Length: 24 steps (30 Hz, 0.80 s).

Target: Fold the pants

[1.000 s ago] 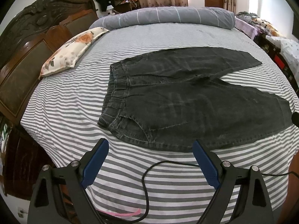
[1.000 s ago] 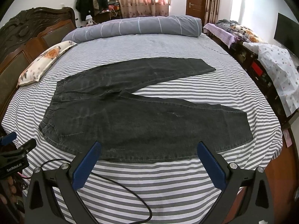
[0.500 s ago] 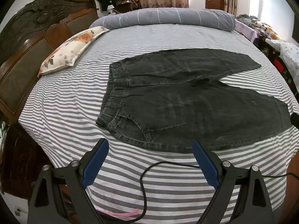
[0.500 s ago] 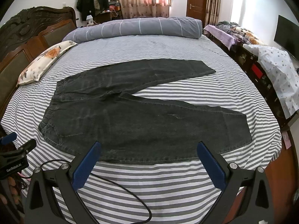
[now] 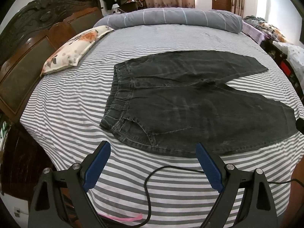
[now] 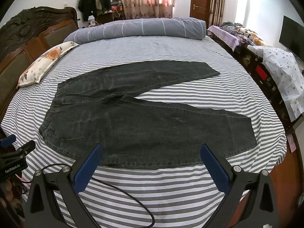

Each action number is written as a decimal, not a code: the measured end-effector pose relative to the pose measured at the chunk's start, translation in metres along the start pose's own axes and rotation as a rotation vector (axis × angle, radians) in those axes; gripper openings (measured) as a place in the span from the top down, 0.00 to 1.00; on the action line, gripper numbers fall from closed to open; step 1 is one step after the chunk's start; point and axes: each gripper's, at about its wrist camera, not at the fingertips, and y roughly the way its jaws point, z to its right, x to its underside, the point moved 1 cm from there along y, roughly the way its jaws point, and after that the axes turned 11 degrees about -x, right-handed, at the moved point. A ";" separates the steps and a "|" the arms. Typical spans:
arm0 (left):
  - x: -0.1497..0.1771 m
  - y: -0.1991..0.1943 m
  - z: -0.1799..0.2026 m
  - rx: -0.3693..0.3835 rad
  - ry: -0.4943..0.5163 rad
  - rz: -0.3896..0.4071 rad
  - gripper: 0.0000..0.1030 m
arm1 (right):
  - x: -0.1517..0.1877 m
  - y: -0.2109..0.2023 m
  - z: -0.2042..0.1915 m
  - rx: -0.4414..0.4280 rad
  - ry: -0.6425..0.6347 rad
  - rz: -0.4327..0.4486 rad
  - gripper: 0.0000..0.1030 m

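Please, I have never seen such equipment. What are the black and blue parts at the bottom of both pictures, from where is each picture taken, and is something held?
They are hand-held grippers, one in each of a person's hands, each with a camera looking along its two blue-padded fingers. One picture is from the left gripper, the other from the right gripper. Both jaws stand wide open and hold nothing. Dark pants lie spread flat on a striped bed, the legs apart. A floral pillow and a rolled grey duvet lie farther away.
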 end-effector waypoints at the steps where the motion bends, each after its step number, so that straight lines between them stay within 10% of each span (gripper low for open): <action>1: 0.000 0.000 -0.001 -0.001 0.000 -0.001 0.11 | -0.001 0.000 0.000 0.001 0.000 0.000 0.01; 24: -0.004 0.016 -0.010 -0.004 0.002 -0.010 0.11 | -0.001 0.001 -0.001 0.002 0.000 0.001 0.01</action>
